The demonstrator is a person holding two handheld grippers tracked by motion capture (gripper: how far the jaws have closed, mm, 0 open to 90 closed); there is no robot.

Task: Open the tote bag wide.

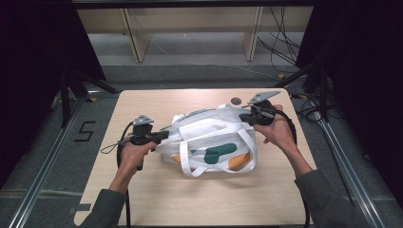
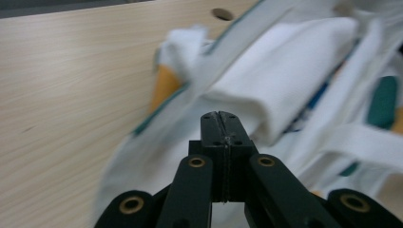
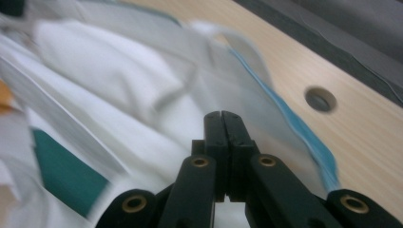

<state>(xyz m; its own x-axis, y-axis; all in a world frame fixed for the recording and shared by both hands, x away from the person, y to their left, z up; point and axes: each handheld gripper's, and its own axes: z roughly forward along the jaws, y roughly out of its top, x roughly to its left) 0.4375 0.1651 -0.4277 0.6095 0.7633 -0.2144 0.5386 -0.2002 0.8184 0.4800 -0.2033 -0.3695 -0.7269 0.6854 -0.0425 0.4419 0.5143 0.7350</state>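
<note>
High view, nearest first: two forearms in from the bottom edge, each hand on its tool. Left tongs (image 1: 163,136) at the left end of a white tote bag (image 1: 209,142), right tongs (image 1: 243,117) at its upper right corner. Bag mid-desk, lying on its side, teal and orange print on the face, white straps (image 1: 190,164) looped loose across the front. Pale wood desk (image 1: 157,194) bare around it; a round cable hole (image 1: 235,100) just beyond the bag near the far edge.

Left gripper view: tips (image 2: 221,124) pressed together, no gap, cloth blurred behind and around them; whether fabric is pinched between, cannot tell. Right gripper view: same story, tips (image 3: 222,122) pressed flat together over white cloth beside the blue-edged rim (image 3: 304,137); a pinch on the cloth not confirmed.

Likely handling: soft, light, floppy canvas, sagging wherever unsupported, not fragile, not slippery. Best holds probably the bound rim or the straps, where the doubled fabric gives some bite; plain panel likely to bunch and slide out.
</note>
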